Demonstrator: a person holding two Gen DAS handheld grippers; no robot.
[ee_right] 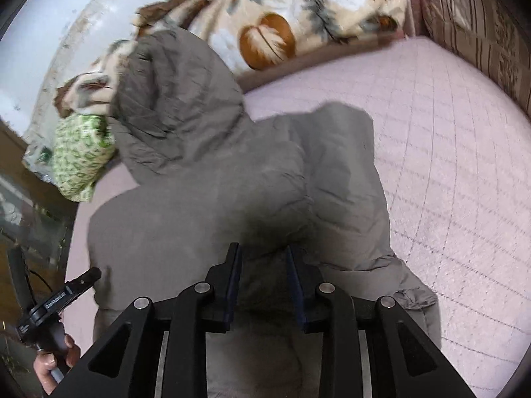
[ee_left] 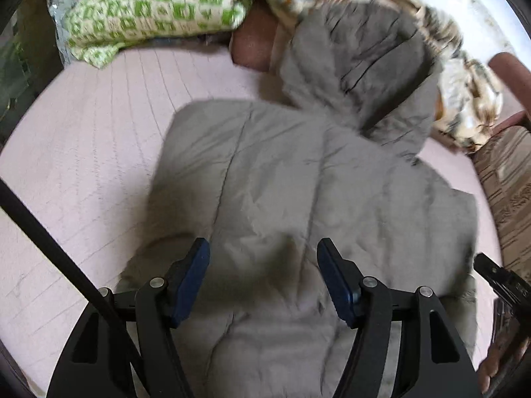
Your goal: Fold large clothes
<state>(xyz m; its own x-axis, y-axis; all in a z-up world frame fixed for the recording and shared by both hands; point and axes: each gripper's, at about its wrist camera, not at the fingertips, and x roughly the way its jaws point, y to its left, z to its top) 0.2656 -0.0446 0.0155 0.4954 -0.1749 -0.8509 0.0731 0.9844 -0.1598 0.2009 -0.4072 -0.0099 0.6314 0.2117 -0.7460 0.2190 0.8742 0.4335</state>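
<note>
Left gripper (ee_left: 264, 252): the jaws are spread wide and nothing is between them; the grey cloth lies under them, apart from the pads.
Right gripper (ee_right: 264, 257): the jaws are a little apart, a narrow gap, and pinch nothing; the cloth shows below the gap.
Hand (ee_right: 54, 360): at 8 o'clock in the right wrist view, it grips the handle of the left gripper.
Jacket (ee_left: 298, 199): a grey padded jacket, spread on the bed, fills the middle of both views; one side is folded over the body.
Hood (ee_right: 176, 99): at 11 o'clock in the right wrist view, it rises at the far end of the jacket.
Bed (ee_right: 448, 165): a pale pink quilted cover, bare at 3 o'clock of the jacket.
Green pillow (ee_left: 152, 6): far, at 11 o'clock in the left wrist view, white with green pattern.
Blanket (ee_right: 282, 16): far, at 12 o'clock, cream with brown leaves, behind the hood.
</note>
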